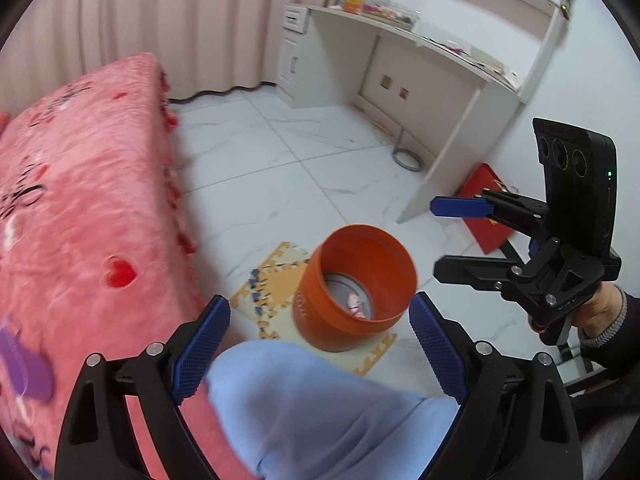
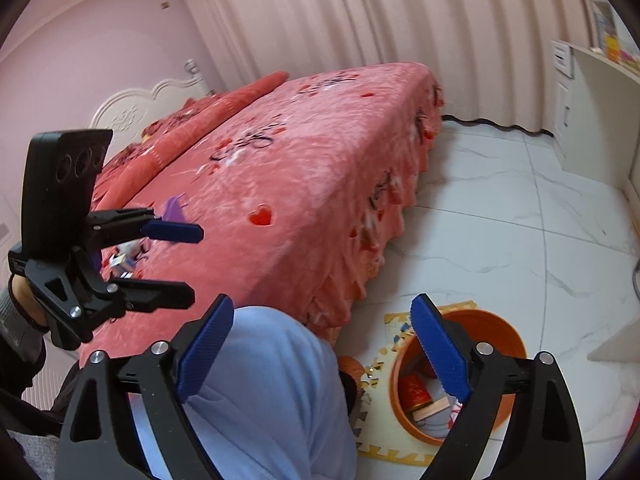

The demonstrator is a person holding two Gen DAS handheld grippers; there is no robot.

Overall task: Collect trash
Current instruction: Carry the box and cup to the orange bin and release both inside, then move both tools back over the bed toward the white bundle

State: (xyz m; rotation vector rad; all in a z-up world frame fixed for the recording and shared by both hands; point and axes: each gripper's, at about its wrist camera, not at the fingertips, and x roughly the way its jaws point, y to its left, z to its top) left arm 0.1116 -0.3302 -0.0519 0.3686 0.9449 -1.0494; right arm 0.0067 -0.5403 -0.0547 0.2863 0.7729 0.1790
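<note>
An orange bin (image 1: 356,292) stands on a foam mat on the floor beside the bed; it also shows in the right wrist view (image 2: 456,376) with red and white scraps inside. My left gripper (image 1: 320,344) is open and empty above a light blue knee, near the bin. My right gripper (image 2: 322,354) is open and empty, its right finger over the bin's rim. A purple scrap (image 2: 175,208) and small white scraps (image 2: 124,262) lie on the pink bed. The right gripper shows in the left view (image 1: 436,236), the left gripper in the right view (image 2: 194,264).
The pink bed (image 2: 304,184) fills the left. A white desk (image 1: 420,64) with shelves stands by the far wall, a red box (image 1: 484,216) leaning at its leg. A foam puzzle mat (image 1: 272,280) lies under the bin. White tiled floor (image 2: 500,220) lies between.
</note>
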